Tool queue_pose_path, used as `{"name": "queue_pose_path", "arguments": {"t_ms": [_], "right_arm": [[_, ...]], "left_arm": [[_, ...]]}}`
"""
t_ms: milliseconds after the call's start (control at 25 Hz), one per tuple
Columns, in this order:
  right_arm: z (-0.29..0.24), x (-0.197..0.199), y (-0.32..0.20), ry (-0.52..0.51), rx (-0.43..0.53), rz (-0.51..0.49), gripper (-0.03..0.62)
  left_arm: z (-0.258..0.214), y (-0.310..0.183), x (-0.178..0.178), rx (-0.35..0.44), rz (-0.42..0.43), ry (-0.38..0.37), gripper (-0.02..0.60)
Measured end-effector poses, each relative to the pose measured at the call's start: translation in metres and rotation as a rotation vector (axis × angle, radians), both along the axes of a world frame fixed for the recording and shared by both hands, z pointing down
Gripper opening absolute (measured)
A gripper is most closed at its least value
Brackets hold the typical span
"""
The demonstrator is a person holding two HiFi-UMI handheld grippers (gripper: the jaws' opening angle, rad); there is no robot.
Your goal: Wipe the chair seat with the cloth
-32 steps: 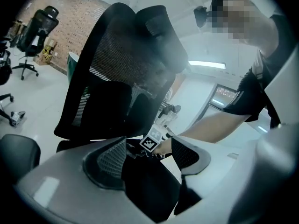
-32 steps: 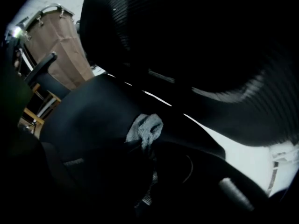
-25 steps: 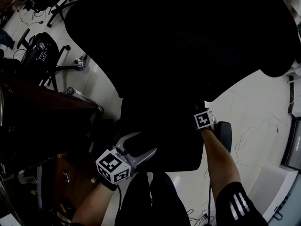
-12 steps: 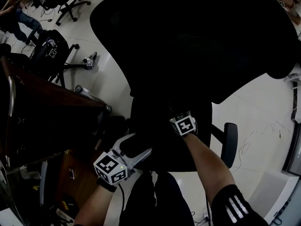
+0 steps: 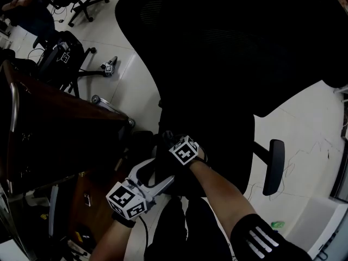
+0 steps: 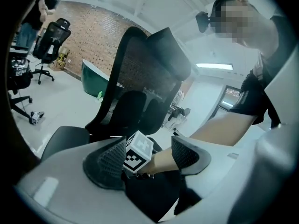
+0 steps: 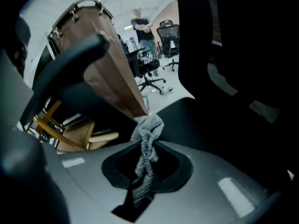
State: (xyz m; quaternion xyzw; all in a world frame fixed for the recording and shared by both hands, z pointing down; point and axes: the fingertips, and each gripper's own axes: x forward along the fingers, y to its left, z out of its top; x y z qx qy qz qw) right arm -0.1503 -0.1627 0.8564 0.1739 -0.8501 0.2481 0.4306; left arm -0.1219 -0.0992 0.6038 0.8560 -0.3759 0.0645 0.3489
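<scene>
The black office chair's seat (image 5: 225, 145) lies under its big backrest (image 5: 234, 48). My right gripper (image 5: 169, 141), marker cube up, rests at the seat's left edge. In the right gripper view it (image 7: 146, 164) is shut on a twisted grey cloth (image 7: 148, 130) whose free end touches the dark seat (image 7: 187, 118). The cloth is too dark to make out in the head view. My left gripper (image 5: 163, 168) hovers open just in front of the seat. In the left gripper view it (image 6: 148, 157) holds nothing; the right gripper's cube (image 6: 138, 151) shows beyond its jaws.
A dark wooden desk (image 5: 49, 129) stands close on the left, with a brown bag (image 7: 110, 64) beside the seat. The chair's right armrest (image 5: 273, 167) sticks out over the white floor. Other office chairs (image 5: 60, 53) and a spare gripper (image 5: 109, 67) are farther left.
My right gripper has swept left across the seat with the cloth, from the right side to the left edge. The left gripper has stayed open near the seat front.
</scene>
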Motion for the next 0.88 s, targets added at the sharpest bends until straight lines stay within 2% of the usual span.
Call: {"name": "queue_pose_path", "arguments": {"t_ms": [200,520,680,760,880], "right_arm": [[0.021,0.063,0.001,0.088,0.018,0.042,0.046],[0.032,0.246,0.002,0.318,0.030,0.187,0.046],[0.023,0.316,0.002,0.398,0.054,0.231,0.046],[0.018,0.342,0.002,0.441,0.052,0.270,0.046],[0.013,0.350,0.002,0.424,0.049,0.306,0.046]], "left_arm": [[0.004,0.005,0.012,-0.017,0.029,0.009,0.328],[0.001,0.008,0.064,-0.020,0.123,0.053,0.328],[-0.003,0.007,0.085,-0.016,0.161,0.063,0.328],[-0.004,0.008,0.091,-0.014,0.173,0.063,0.328],[-0.005,0.012,0.096,-0.011,0.181,0.068,0.328]]}}
